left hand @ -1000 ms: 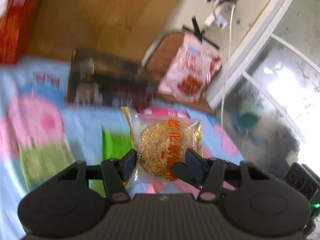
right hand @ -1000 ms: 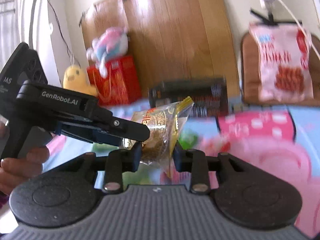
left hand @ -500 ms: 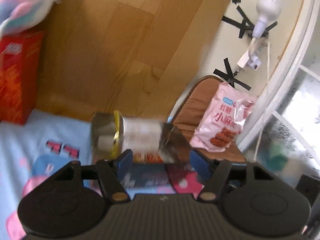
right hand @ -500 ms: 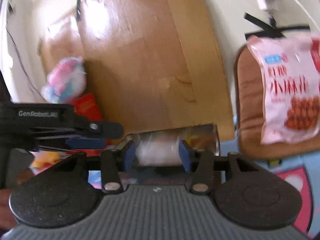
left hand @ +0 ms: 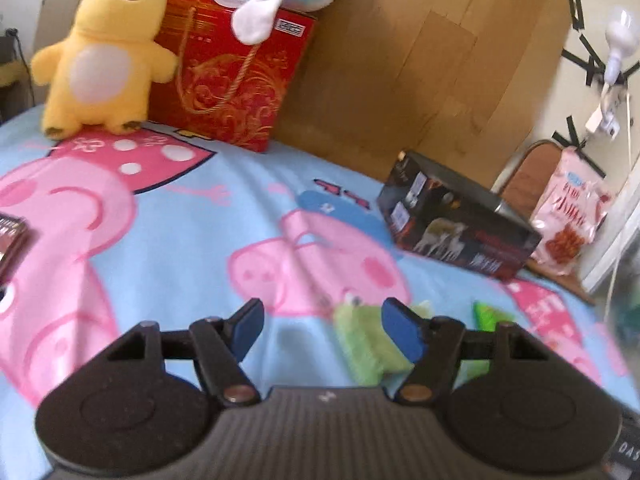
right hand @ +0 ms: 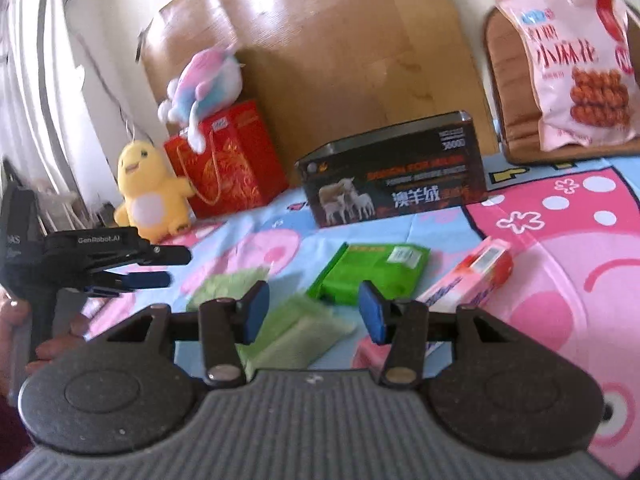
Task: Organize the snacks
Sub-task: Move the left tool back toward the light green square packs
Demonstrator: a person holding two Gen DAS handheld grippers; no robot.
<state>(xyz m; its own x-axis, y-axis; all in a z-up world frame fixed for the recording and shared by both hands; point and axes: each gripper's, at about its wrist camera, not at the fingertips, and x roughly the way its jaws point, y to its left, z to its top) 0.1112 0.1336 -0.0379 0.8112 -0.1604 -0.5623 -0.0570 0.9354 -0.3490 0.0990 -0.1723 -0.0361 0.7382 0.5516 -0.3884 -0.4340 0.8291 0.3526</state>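
The left gripper (left hand: 322, 326) hangs over a cartoon-print bedsheet (left hand: 180, 216) with its jaws apart and nothing between them. The right gripper (right hand: 314, 312) likewise stands apart and empty, low over the snacks.

In the right wrist view, a bright green snack packet (right hand: 372, 268) lies flat on the sheet just beyond the right gripper. A pale green packet (right hand: 300, 330) sits nearer, partly hidden behind the left finger. A pink snack box (right hand: 468, 276) lies tilted to the right, its near end behind the right finger. Another pale green packet (right hand: 228, 284) lies to the left, blurred.

Farther back stands a dark open-topped box (right hand: 394, 172) printed with sheep; what is inside cannot be seen. To its left sit a red gift bag (right hand: 228, 160), a yellow plush chick (right hand: 148, 192) and a pink-and-blue plush toy (right hand: 208, 80) on top of the bag. A wooden headboard (right hand: 340, 40) rises behind them.

At far right a large pink snack bag (right hand: 576, 68) leans on a brown chair (right hand: 508, 92) beside the bed.

The left gripper is at the left edge of the right wrist view, gripped by a hand (right hand: 44, 340), well clear of the packets.
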